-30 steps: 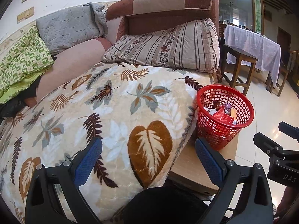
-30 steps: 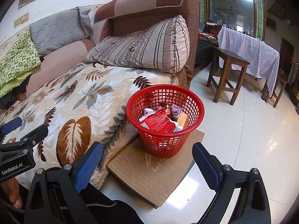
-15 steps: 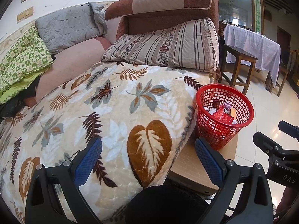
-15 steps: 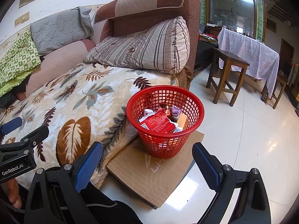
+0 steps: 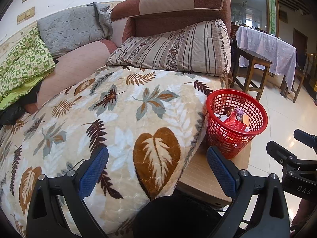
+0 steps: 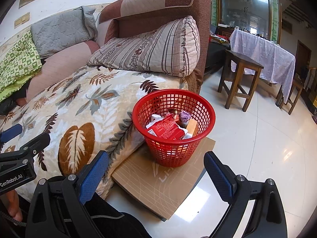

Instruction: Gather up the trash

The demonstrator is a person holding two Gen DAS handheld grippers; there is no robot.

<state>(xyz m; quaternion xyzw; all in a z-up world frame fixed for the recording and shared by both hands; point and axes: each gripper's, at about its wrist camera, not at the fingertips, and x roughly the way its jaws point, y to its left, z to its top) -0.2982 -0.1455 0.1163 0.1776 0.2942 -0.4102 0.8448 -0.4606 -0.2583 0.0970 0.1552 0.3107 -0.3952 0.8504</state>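
Left of the red basket [image 6: 173, 127]: green checked quilt [image 6: 16, 63] and grey quilted pad [image 6: 59, 30] along the sofa back; leaf-print blanket [image 6: 79, 107] over the seat, its edge touching the basket's side; striped pillow [image 6: 152, 51] propped against the brown armrest [image 6: 158, 2]. Nearest the lens on that side: left gripper [image 5: 157, 163], blue pads wide apart, nothing between them, held above the blanket. Under the basket: flat cardboard sheet [image 6: 168, 188] on pale floor tiles. Inside the basket: red wrapper [image 6: 168, 129], white scraps, purple wad [image 6: 185, 116], small orange box [image 6: 192, 127]. Just before the basket: right gripper [image 6: 156, 168], fingers spread, empty. Right of the basket, well apart: dark wooden stool [image 6: 239, 79], then table under a lilac cloth [image 6: 265, 55].
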